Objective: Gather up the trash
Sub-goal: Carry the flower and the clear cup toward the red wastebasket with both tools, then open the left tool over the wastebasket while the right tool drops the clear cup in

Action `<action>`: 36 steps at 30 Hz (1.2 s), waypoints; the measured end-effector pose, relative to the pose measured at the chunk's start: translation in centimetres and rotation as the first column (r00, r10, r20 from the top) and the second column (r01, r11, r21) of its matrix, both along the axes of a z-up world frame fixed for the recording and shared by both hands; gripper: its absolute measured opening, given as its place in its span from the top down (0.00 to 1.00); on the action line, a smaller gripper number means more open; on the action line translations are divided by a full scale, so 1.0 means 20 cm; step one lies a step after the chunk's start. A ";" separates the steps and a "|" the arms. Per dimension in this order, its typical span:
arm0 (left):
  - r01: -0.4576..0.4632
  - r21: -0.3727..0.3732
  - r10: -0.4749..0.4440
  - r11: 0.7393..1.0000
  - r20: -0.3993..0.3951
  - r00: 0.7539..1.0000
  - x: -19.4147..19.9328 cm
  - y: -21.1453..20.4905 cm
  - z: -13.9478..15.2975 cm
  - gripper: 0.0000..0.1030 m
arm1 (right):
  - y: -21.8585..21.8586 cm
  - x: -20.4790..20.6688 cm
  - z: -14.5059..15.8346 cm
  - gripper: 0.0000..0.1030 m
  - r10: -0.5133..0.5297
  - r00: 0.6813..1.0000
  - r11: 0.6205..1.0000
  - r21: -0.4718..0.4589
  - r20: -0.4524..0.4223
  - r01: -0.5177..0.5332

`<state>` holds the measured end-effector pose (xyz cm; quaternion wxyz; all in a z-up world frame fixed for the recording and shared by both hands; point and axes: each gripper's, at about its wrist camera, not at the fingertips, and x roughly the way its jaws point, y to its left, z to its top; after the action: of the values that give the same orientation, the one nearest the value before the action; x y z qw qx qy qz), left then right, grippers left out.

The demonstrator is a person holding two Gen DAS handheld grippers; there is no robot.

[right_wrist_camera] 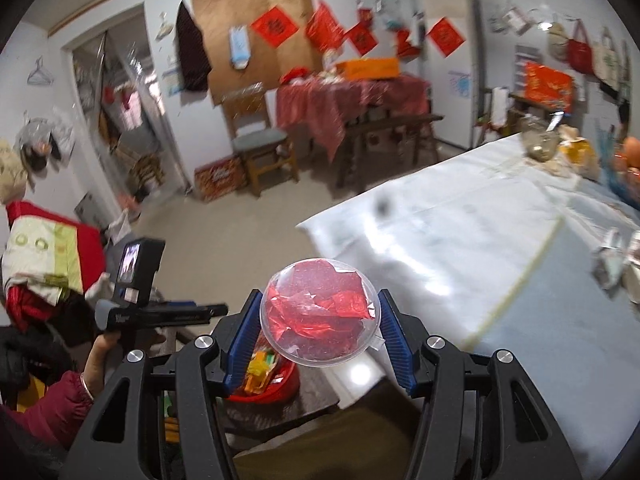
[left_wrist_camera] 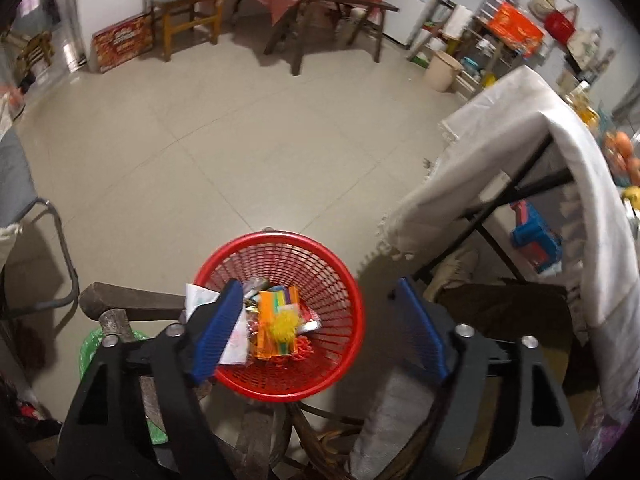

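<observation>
In the left wrist view, the left gripper (left_wrist_camera: pixel 320 328) is seen with its blue fingers (left_wrist_camera: pixel 218 332) spread wide and nothing held between them. Directly beyond and below it a red mesh wastebasket (left_wrist_camera: pixel 344 280) stands on what appears to be a dark wooden seat. Colourful trash (left_wrist_camera: pixel 276 326) is already gathered in the basket: orange and yellow wrappers, a yellow fuzzy item and white paper can be made out. To the right, a table draped in a white cloth (left_wrist_camera: pixel 520 152) is seen, with tiled floor beyond.

In the right wrist view, the right gripper (right_wrist_camera: pixel 318 324) is closed on a clear plastic dome lid (right_wrist_camera: pixel 318 312), the blue pads pressed against its two sides; crumpled red foil (right_wrist_camera: pixel 320 308) is seen through the dome, though whether it lies inside the dome cannot be told. The lid is held in the air near the table edge, with the red wastebasket (right_wrist_camera: pixel 288 388) below and slightly to the left. Further along the white cloth (right_wrist_camera: pixel 460 220), a small dark scrap (right_wrist_camera: pixel 385 204) and a crumpled clear wrapper (right_wrist_camera: pixel 610 260) at the right edge are visible.

The task is judged to be well underway: several pieces are binned, one piece is in transit and not yet dropped, and at least two more remain on the table.
</observation>
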<state>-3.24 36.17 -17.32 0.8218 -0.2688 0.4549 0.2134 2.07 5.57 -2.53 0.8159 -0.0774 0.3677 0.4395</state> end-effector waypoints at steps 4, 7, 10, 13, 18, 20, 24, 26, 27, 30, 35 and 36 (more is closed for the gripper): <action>-0.109 0.029 0.110 0.994 -0.020 0.994 -0.03 0.10 0.01 0.21 | 0.22 -0.04 -0.11 0.44 0.077 0.995 0.996 -0.048 -0.056 -0.080; -0.181 0.040 0.182 0.983 -0.018 0.983 -0.09 0.18 0.02 0.16 | 0.39 -0.09 -0.21 0.44 0.143 0.985 0.985 -0.084 -0.099 -0.152; -0.201 0.034 0.202 0.979 -0.041 0.978 -0.11 0.22 0.00 0.14 | 0.54 -0.14 -0.31 0.44 0.204 0.968 0.968 -0.115 -0.143 -0.221; -0.198 0.020 0.199 0.980 -0.086 0.976 -0.09 0.24 -0.04 0.14 | 0.67 -0.20 -0.45 0.44 0.257 0.946 0.946 -0.148 -0.197 -0.288; -0.202 0.051 0.208 0.978 -0.151 0.967 -0.07 0.24 -0.10 0.14 | 0.88 -0.25 -0.69 0.44 0.306 0.908 0.903 -0.214 -0.286 -0.372; -0.216 0.070 0.225 0.974 -0.168 0.960 -0.08 0.25 -0.11 0.14 | 0.95 -0.26 -0.77 0.44 0.317 0.895 0.891 -0.226 -0.314 -0.395; -0.249 0.054 0.255 0.967 -0.189 0.948 -0.11 0.29 -0.16 0.14 | 1.05 -0.26 -0.88 0.28 0.332 0.880 0.874 -0.240 -0.340 -0.422; -0.252 0.039 0.255 0.967 -0.197 0.947 -0.11 0.30 -0.17 0.14 | 1.05 -0.25 -0.89 0.28 0.330 0.881 0.876 -0.237 -0.340 -0.419; -0.250 0.036 0.252 0.968 -0.199 0.947 -0.11 0.29 -0.18 0.14 | 1.02 -0.24 -0.88 0.28 0.330 0.881 0.878 -0.232 -0.338 -0.418; -0.220 0.047 0.225 0.974 -0.197 0.954 -0.09 0.26 -0.16 0.14 | 0.96 -0.22 -0.82 0.28 0.322 0.899 0.886 -0.240 -0.296 -0.397; -0.156 0.067 0.166 0.985 -0.196 0.966 -0.04 0.18 -0.14 0.14 | 0.84 -0.19 -0.73 0.26 0.290 0.924 0.904 -0.245 -0.247 -0.350; -0.149 0.067 0.159 0.987 -0.194 0.968 -0.04 0.17 -0.14 0.14 | 0.82 -0.19 -0.71 0.26 0.284 0.928 0.908 -0.242 -0.240 -0.341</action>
<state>-3.94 39.58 -20.03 0.7599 -0.2591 0.5068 0.3140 -1.80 21.99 -16.74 0.6743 -0.2056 0.4886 0.5141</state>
